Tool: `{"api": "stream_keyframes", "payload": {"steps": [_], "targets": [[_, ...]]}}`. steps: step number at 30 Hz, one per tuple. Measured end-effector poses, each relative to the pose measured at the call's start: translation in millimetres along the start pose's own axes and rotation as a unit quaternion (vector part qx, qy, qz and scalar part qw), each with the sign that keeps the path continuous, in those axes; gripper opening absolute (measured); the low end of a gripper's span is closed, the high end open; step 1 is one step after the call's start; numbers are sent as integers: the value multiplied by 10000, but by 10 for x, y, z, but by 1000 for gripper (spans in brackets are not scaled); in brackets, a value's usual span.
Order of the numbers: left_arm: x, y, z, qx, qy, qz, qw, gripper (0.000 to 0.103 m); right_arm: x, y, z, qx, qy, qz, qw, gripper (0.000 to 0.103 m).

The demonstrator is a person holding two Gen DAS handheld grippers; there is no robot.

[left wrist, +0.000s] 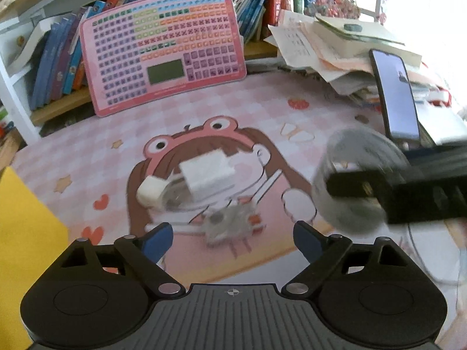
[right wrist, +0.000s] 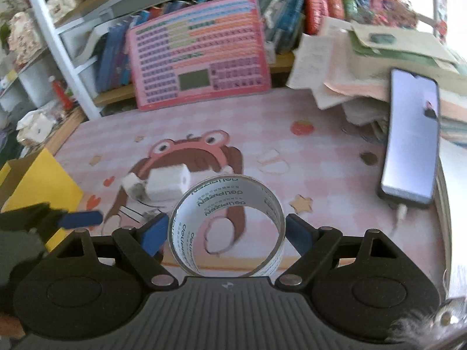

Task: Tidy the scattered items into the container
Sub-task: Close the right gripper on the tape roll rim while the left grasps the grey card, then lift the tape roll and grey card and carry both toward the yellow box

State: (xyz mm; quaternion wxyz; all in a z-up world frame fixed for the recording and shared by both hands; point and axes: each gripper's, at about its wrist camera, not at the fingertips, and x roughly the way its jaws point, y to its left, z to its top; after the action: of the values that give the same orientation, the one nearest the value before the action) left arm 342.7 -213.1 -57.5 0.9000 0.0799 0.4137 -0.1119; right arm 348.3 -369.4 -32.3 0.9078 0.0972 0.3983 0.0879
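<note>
Your right gripper (right wrist: 226, 233) has its blue fingers (right wrist: 153, 237) pressed against both outer sides of the tape roll (right wrist: 226, 227), so the roll is grasped and appears lifted off the pink cartoon mat (right wrist: 321, 145). Carry it left toward the yellow container (right wrist: 38, 183) at the near-left edge of the surface, keep the squeeze even so the thin ring does not buckle or twist out, and let go only once it is over the opening.

Your left gripper (left wrist: 232, 239) has its fingers (left wrist: 159, 240) spread apart with nothing between them. It hovers just short of a small grey fuzzy item (left wrist: 229, 224); beyond that lie a white block (left wrist: 207, 175) and a smaller cream piece (left wrist: 150, 191), touching each other on the mat. Keep it out of the right gripper's path as it crosses left.

The right wrist view shows the grasp and the printed inside of the roll clearly; the left wrist view shows the roll only as a blurred grey cylinder at the right, with the right gripper's dark finger across it. Only the left view shows the fuzzy item plainly, while the right view shows more of the container's edge and corner.

A phone (right wrist: 411, 140) leans against a paper pile at the far right.
</note>
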Motion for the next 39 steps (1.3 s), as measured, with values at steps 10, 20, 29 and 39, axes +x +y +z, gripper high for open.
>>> {"api": "stream_keyframes", "payload": {"steps": [10, 20, 29, 39], "targets": [[361, 62, 62, -703, 315, 234, 9968, 77, -14, -170, -72, 183, 112, -94, 9997, 85], [432, 117, 43, -775, 356, 213, 9961, 54, 6, -178, -158, 215, 206, -154, 9994, 85], [173, 247, 93, -880, 379, 131, 9953, 54, -59, -109, -266, 274, 255, -156, 9992, 85], [-320, 236, 129, -969, 90, -333, 9947, 54, -158, 78, -327, 120, 240, -131, 9996, 85]]}}
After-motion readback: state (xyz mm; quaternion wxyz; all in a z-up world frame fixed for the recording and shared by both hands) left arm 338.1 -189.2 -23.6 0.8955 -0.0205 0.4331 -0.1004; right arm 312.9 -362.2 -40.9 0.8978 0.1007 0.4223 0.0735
